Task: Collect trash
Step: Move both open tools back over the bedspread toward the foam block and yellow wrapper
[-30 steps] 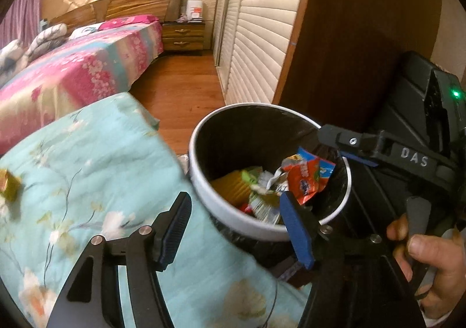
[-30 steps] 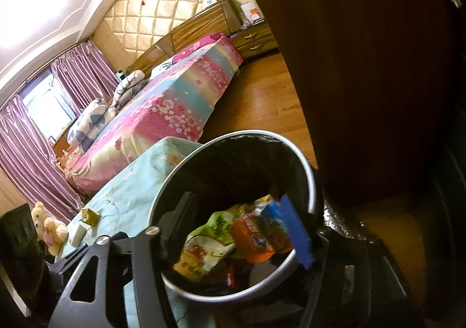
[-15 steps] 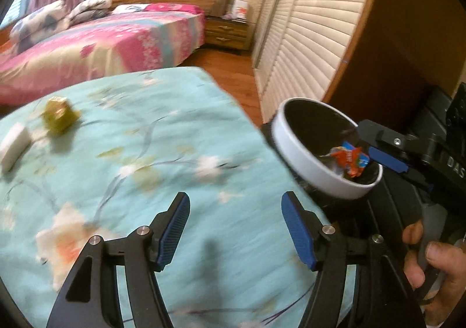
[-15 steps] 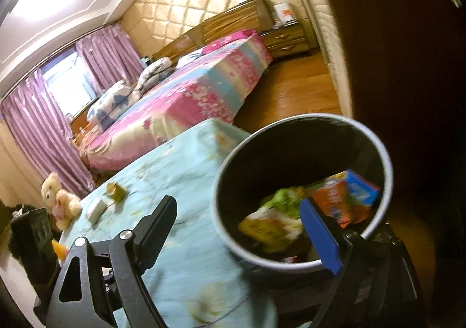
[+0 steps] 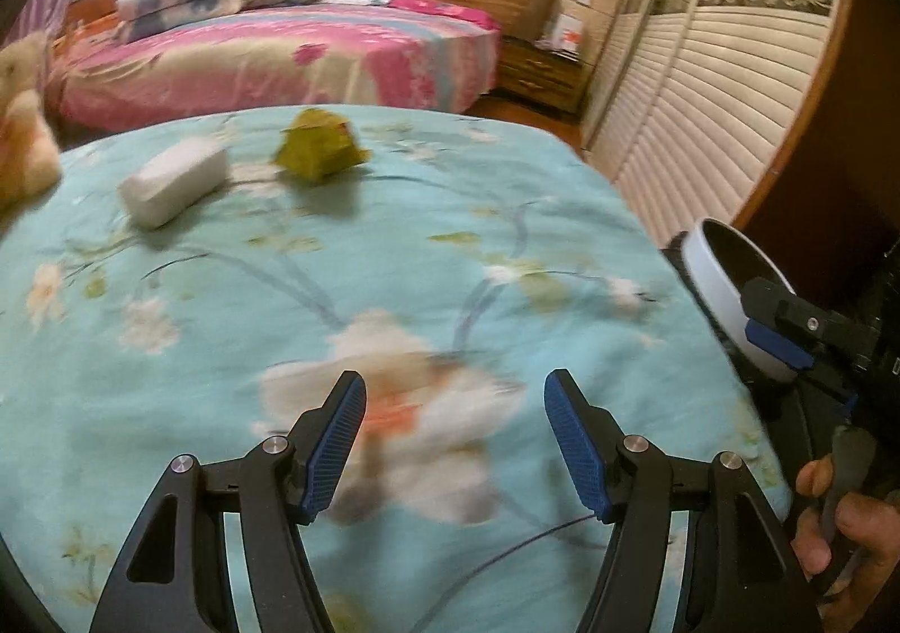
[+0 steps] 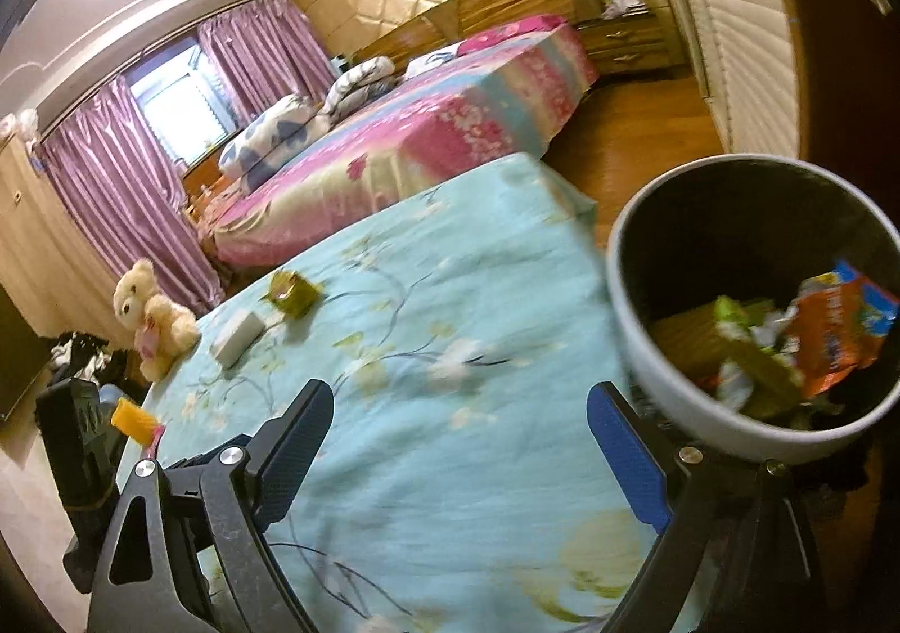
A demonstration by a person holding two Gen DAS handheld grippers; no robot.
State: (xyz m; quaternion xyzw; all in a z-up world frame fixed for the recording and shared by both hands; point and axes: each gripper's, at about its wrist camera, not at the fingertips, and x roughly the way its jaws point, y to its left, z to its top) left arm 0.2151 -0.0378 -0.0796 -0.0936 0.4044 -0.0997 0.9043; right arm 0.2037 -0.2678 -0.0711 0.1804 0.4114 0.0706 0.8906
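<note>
A crumpled yellow-green wrapper (image 5: pixel 318 149) and a white tissue pack (image 5: pixel 171 180) lie at the far side of the teal flowered bed cover (image 5: pixel 394 250); both also show in the right wrist view, the wrapper (image 6: pixel 292 291) beside the pack (image 6: pixel 239 336). A white-rimmed bin (image 6: pixel 664 346) with a black liner stands at the bed's right edge and holds several wrappers (image 6: pixel 832 329). My left gripper (image 5: pixel 453 430) is open and empty over the cover. My right gripper (image 6: pixel 472 441) is open and empty, just left of the bin (image 5: pixel 714 290).
A teddy bear (image 6: pixel 152 318) sits at the bed's far left corner. A pink bed (image 5: pixel 270 53) lies beyond. Slatted wardrobe doors (image 5: pixel 709 104) and a dark wooden panel (image 6: pixel 832 25) stand to the right of the bin. Black equipment and an orange item (image 6: pixel 132 419) sit at the left.
Both grippers have swung left, away from the bin and over the bed cover. The wrapper and tissue pack now appear nearer in the left wrist view. Both stay open and empty.
</note>
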